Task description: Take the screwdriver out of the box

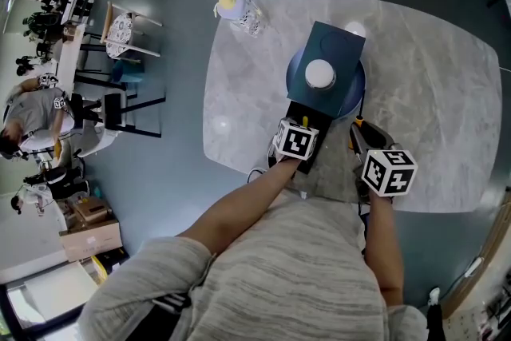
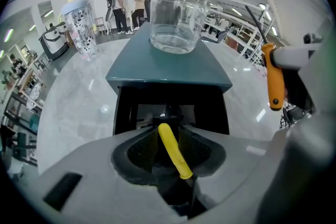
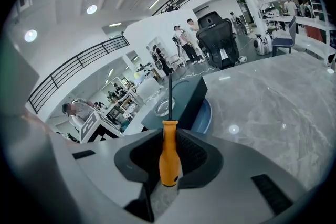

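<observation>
A teal box (image 1: 331, 52) stands on the marble table with its black open front toward me, and a glass jar (image 2: 176, 18) sits on its lid. At that opening is my left gripper (image 2: 169, 131), which points steeply down. A yellow-handled screwdriver (image 2: 172, 150) lies between its jaws, and thin dark gaps show on both sides of the handle. My right gripper (image 3: 169, 139) is shut on an orange-handled screwdriver (image 3: 169, 157), whose shaft points up and away. It hangs to the right of the box (image 3: 184, 99), near the table's front edge.
The box rests on a round blue base (image 1: 351, 96). A patterned bottle with a yellow cap (image 1: 239, 10) stands at the table's far left corner. The marble table (image 1: 431, 68) stretches off to the right. Chairs, desks and people are on the floor to the left.
</observation>
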A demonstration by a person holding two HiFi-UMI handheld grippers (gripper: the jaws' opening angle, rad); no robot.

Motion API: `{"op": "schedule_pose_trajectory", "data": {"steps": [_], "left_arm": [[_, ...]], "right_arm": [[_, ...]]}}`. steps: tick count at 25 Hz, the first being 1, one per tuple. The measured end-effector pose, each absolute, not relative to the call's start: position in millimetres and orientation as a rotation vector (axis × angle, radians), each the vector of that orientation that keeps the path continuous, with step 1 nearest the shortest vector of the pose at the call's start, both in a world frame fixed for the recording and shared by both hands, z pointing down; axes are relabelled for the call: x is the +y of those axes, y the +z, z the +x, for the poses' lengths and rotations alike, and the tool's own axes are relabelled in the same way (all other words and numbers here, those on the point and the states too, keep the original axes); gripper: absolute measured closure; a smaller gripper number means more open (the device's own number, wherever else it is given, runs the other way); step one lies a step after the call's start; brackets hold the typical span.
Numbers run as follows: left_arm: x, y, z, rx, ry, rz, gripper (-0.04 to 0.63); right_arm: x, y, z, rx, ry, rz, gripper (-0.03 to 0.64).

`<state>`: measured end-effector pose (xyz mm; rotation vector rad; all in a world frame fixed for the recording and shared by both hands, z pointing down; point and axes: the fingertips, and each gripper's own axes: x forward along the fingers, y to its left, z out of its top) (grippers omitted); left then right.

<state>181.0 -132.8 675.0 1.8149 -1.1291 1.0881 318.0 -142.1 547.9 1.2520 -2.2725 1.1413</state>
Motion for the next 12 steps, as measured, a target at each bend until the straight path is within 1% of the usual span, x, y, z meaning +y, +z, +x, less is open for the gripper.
{"op": "schedule_pose_trajectory", "data": {"steps": [5,12], "left_arm": [[-136.8,673.5,177.1,-1.137,1.046,1.812,0.512],[-137.0,659.7,177.8,-1.113,0.973,1.842,0.518]], "right_arm": [[-140.8,547.7,316.5,-2.27,1.134,1.255,0.537],[-136.3,543.1,309.9,-2.269,1.117,1.26,0.537]]}}
